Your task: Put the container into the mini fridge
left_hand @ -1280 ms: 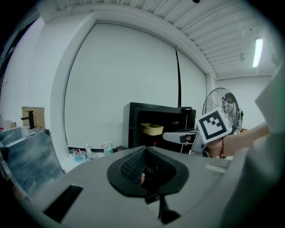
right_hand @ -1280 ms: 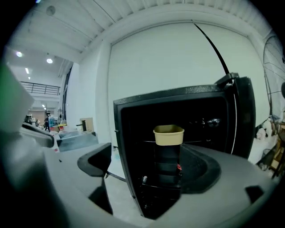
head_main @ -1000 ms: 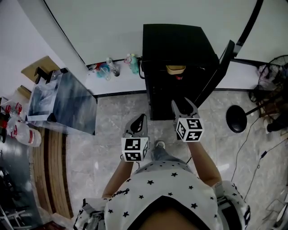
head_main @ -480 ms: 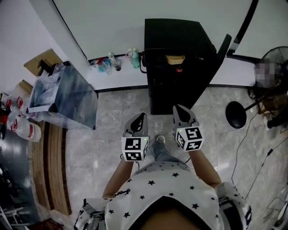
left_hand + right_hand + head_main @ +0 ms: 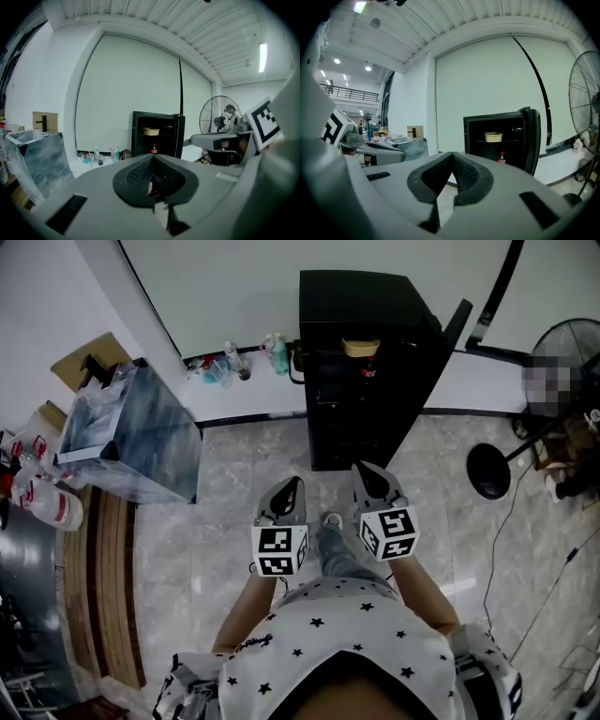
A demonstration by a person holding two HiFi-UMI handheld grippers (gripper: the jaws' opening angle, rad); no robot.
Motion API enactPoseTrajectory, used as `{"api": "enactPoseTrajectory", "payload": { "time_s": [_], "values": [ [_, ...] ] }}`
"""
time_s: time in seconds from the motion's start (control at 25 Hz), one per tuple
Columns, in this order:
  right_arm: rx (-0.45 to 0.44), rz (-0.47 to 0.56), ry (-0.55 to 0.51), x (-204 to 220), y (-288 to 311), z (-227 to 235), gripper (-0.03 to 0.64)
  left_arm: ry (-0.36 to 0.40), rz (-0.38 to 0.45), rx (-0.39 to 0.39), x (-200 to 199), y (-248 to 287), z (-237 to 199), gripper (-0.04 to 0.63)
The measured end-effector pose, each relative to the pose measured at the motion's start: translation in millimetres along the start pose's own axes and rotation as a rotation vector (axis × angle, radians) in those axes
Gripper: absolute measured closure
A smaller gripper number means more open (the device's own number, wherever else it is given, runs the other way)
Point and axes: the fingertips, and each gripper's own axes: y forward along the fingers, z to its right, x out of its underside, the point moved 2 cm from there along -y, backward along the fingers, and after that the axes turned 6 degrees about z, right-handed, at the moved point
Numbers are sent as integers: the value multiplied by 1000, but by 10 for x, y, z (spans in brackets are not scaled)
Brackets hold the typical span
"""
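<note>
Right gripper view: container point(image 5: 493, 137) above bottle point(image 5: 501, 156), label point(image 5: 501, 160) illegible

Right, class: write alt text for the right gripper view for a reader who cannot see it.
The right gripper, shut and empty, points toward a black mini fridge whose door stands open. Inside, a tan container sits on a shelf above a bottle.

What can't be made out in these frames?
- Container contents: too small in every view, so whether it has a lid is unclear.
- Bottle label: too small in all views.
- Mini fridge lower shelves: dark in the head view. In the gripper views they are cut off by the bodies of the right gripper and left gripper.
- Fan: partly under a mosaic patch in the head view.
</note>
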Motion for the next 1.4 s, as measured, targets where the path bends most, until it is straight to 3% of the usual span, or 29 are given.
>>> {"api": "enactPoseTrajectory", "payload": {
  "time_s": [1.4],
  "values": [
    [1, 20, 2, -25, -245, -52, 623, -19, -7, -12, 84, -147, 95, 583]
  ]
}}
